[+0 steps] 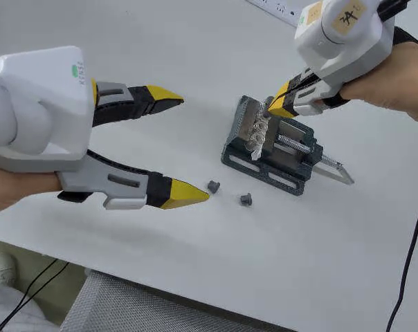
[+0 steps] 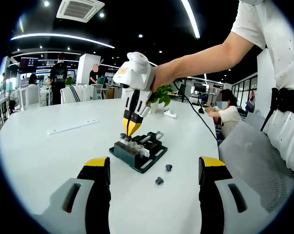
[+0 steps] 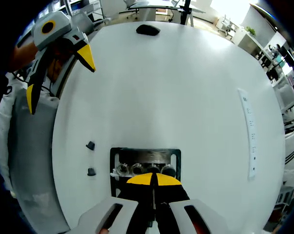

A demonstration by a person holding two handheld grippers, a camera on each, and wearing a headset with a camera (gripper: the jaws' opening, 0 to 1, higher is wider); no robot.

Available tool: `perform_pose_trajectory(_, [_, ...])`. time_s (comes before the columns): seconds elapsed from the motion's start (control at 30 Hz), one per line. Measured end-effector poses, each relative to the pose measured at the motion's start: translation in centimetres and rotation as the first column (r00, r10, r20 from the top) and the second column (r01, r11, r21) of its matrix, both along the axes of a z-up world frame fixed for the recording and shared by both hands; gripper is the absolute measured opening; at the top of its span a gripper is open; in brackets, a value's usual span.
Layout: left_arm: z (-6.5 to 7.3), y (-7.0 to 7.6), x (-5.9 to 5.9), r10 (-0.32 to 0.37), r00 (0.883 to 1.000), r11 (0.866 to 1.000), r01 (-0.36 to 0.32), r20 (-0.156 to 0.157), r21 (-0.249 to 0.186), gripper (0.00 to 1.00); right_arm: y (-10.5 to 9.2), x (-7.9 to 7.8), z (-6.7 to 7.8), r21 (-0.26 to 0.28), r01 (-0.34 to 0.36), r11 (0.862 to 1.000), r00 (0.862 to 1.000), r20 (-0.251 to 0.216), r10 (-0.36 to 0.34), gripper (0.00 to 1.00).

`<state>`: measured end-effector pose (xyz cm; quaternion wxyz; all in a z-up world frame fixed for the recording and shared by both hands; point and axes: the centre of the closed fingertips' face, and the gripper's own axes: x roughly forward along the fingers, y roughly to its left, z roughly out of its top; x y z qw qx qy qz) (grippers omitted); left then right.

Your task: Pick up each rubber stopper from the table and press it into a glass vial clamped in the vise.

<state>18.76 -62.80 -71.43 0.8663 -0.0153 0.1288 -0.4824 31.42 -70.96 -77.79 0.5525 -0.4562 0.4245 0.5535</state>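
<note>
A small dark vise (image 1: 292, 164) stands on the white table and clamps a row of glass vials (image 1: 259, 131). My right gripper (image 1: 275, 109) is shut, its yellow tips pressed down on the row at its far end. From its own view the shut tips (image 3: 154, 179) cover one vial, with the other vials (image 3: 130, 169) beside them in the vise (image 3: 145, 156). Two grey rubber stoppers (image 1: 213, 186) (image 1: 246, 199) lie loose in front of the vise. My left gripper (image 1: 185, 146) hovers open to their left, holding nothing. Its own view looks past its jaws (image 2: 154, 163) at the stoppers (image 2: 168, 167) (image 2: 159, 181), vise (image 2: 137, 157) and right gripper (image 2: 131, 127).
A white power strip (image 3: 249, 131) lies on the far side of the table. A black cable (image 1: 410, 263) hangs at the right edge. The table's front edge (image 1: 160, 287) is close, with a grey mesh chair (image 1: 126, 308) below. A black object (image 3: 148, 29) sits far off.
</note>
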Motion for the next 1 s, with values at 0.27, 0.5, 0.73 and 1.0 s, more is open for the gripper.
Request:
perform_pose_trajectory(0.27, [-0.02, -0.04, 0.04, 0.001, 1.0, 1.0, -0.001, -0.003, -0.003, 0.72, -0.25, -0.18, -0.13, -0.009, -0.007, 1.0, 1.0, -0.003, 0.007, 0.0])
perform_pose_trajectory(0.5, [-0.25, -0.01, 0.15, 0.002, 1.0, 1.0, -0.002, -0.007, -0.001, 0.72, 0.05, -0.08, -0.04, 0.001, -0.012, 1.0, 1.0, -0.002, 0.012, 0.0])
perform_pose_trajectory(0.73, [-0.22, -0.02, 0.23, 0.004, 1.0, 1.0, -0.004, -0.008, -0.004, 0.72, 0.19, 0.03, -0.22, -0.009, -0.021, 1.0, 1.0, -0.009, 0.021, 0.0])
perform_pose_trajectory(1.0, [-0.46, 0.05, 0.31, 0.006, 1.0, 1.0, -0.006, -0.012, -0.005, 0.72, 0.23, -0.2, -0.24, -0.019, -0.047, 0.999, 0.999, -0.004, 0.047, 0.0])
